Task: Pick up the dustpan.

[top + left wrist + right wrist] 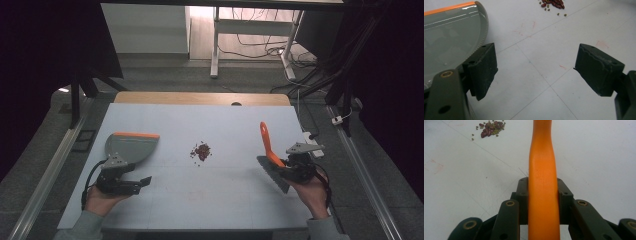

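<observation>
Item: small heap of dark red and green beans (201,150), mid-table, between both hands. Right gripper (289,167) clenched on orange-handled brush (267,144), handle pointing up and away. Left gripper (131,184), jaws spread wide, empty, just beside grey orange-edged dustpan (129,148); beans lie to its right.

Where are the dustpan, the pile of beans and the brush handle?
dustpan (131,147): high view, middle of its grey pan.
pile of beans (202,150): high view, centre of the heap.
brush handle (543,170): right gripper view, orange shaft above the jaws.
</observation>
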Motion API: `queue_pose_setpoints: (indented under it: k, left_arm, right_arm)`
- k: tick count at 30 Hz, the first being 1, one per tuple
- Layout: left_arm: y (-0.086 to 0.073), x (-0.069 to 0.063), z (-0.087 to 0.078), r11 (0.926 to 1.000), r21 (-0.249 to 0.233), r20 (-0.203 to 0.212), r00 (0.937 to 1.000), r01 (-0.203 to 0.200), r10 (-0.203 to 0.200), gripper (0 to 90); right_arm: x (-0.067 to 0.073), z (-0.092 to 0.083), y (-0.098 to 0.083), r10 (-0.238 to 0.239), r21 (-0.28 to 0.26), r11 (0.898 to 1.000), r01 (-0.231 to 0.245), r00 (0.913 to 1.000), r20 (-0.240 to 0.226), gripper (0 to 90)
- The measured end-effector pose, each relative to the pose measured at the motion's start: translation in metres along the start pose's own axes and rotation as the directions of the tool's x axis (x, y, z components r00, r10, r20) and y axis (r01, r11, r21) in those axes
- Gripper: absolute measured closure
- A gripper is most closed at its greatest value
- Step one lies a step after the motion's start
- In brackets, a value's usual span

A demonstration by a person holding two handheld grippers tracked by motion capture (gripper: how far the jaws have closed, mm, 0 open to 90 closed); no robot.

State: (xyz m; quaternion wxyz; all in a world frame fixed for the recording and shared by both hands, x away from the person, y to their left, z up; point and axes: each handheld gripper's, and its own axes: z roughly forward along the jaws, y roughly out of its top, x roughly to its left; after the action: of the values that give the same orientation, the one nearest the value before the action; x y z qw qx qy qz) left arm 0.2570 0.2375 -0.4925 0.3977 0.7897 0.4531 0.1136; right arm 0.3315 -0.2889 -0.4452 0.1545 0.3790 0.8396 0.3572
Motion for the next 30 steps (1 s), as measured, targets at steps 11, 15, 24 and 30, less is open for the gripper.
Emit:
queue_pose_setpoints:
  k: [11,15,24,30]
  left_arm:
    - [0.0,-0.003,0.004,1.0,0.008,0.022,0.9998,0.002,-0.002,19.5]
    - [0.001,-0.004,0.003,1.0,0.007,0.021,0.9998,-0.002,0.002,19.7]
    - [0.006,-0.009,0.001,0.9998,0.016,0.01,0.9999,-0.007,0.007,20.2]
    - [0.014,-0.014,-0.007,0.9999,0.009,-0.031,0.9995,0.01,-0.009,20.5]
  right_arm:
    - [0.0,-0.002,0.0,-0.006,-0.016,1.0,0.006,0.9999,0.013,70.4]
    - [0.001,-0.003,0.0,-0.008,-0.025,1.0,0.008,0.9999,0.015,70.4]
    - [0.003,-0.003,0.002,-0.024,-0.036,0.999,0.024,0.9995,0.019,70.4]
    - [0.002,-0.007,0.005,-0.027,-0.06,0.998,0.027,0.9996,0.005,70.4]
